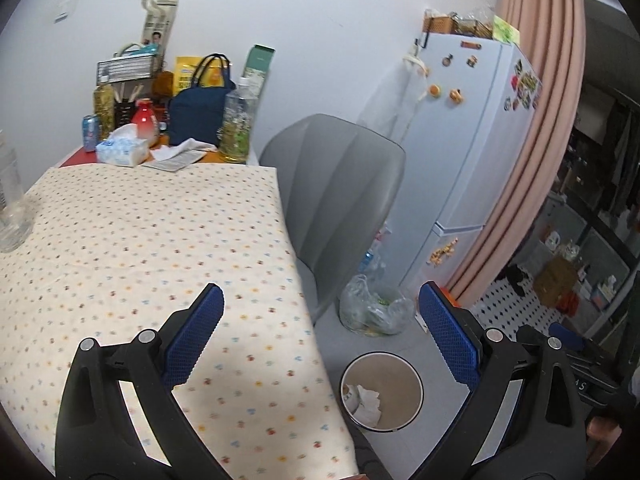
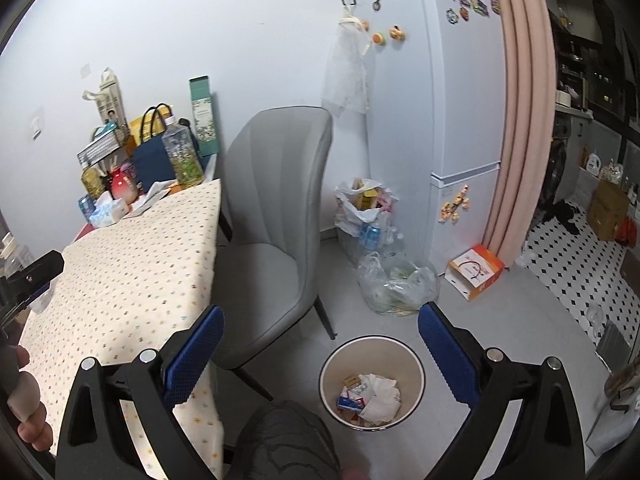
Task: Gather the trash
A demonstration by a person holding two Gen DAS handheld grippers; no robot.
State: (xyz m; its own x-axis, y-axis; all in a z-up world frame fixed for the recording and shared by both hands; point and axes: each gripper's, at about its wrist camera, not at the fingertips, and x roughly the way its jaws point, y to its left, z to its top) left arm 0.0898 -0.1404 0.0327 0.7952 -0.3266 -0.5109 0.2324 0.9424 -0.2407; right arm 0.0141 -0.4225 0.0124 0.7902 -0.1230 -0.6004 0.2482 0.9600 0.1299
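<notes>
Item: 2 claws, left claw (image 1: 320,320) and right claw (image 2: 320,328), both wide and empty above bin (image 2: 418,364); risk: knocking near counter (image 1: 140,240) edge when reaching

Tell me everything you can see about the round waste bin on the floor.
The waste bin is a small round open-topped tub with a pale rim and a beige inner wall, plastic by the look of it. It stands upright on the grey floor, just off the table corner and in front of the grey chair. Inside lie crumpled white tissues and small printed packets, covering the bottom only. Nothing visibly touches it from outside.
</notes>
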